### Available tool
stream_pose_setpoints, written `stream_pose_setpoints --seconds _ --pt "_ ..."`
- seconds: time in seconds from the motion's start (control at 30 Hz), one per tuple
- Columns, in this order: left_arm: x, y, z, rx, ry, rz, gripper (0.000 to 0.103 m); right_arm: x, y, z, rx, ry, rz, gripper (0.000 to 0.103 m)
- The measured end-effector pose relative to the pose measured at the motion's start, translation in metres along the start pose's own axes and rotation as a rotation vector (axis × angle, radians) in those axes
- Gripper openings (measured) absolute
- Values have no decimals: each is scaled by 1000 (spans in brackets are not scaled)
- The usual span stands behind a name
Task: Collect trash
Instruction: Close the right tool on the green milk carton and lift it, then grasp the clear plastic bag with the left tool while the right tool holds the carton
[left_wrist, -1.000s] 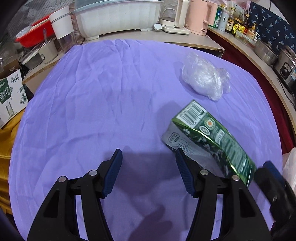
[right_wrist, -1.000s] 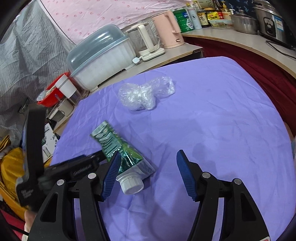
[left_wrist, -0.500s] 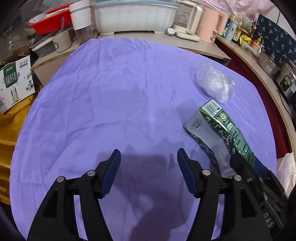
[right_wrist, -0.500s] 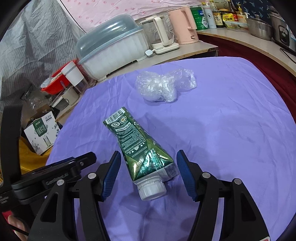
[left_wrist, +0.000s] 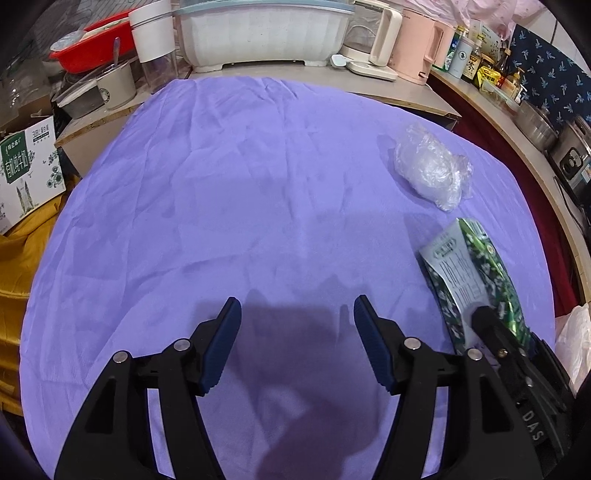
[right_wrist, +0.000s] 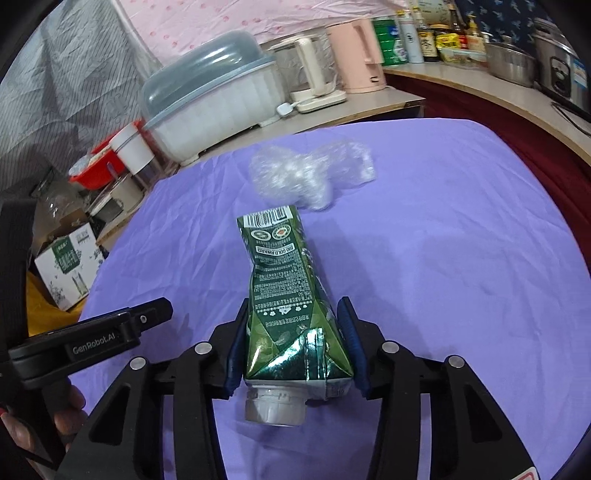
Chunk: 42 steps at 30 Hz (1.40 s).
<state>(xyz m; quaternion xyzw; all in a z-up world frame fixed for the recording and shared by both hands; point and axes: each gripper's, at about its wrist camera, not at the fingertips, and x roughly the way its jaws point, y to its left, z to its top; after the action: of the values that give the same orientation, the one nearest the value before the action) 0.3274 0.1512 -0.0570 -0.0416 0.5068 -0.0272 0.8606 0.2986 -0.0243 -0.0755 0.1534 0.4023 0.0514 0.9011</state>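
A crushed green drink carton (right_wrist: 288, 288) with a white screw cap (right_wrist: 275, 408) lies on the purple tablecloth (right_wrist: 443, 258). My right gripper (right_wrist: 295, 306) straddles its cap end; its jaws are closing, and both blue pads touch the carton's sides. In the left wrist view the same carton (left_wrist: 476, 273) sits at the right, with a black finger of the right gripper on it. A crumpled clear plastic wrap (right_wrist: 310, 177) (left_wrist: 432, 173) lies just beyond the carton. My left gripper (left_wrist: 297, 325) hangs open over bare cloth, nothing between its fingers.
Behind the table runs a counter with a lidded white dish box (left_wrist: 258, 33), a pink kettle (left_wrist: 413, 48), bottles and pots. A red basin (left_wrist: 85, 48) and a cardboard box (left_wrist: 26, 166) stand at the left. A white bag (left_wrist: 576, 339) shows at the right edge.
My right gripper moved over the carton until it lay between the fingers, then the jaws narrowed onto it. The left gripper drifted left, away from the carton.
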Motion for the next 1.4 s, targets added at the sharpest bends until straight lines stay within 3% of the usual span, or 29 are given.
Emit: stream_pose_setpoints --seconds 0.4,0.83,1.17,1.4 --pt "15 -72 35 83 -33 -54 68 -23 -81 27 144 -80 -90 44" --pt "63 -124 86 155 -55 -69 70 6 -112 58 180 -80 -76 44" --pt "60 -134 82 199 -72 -134 25 13 -115 55 197 -73 -71 44" --pt "26 -138 68 209 -104 -138 22 -11 -110 53 201 -96 -69 44"
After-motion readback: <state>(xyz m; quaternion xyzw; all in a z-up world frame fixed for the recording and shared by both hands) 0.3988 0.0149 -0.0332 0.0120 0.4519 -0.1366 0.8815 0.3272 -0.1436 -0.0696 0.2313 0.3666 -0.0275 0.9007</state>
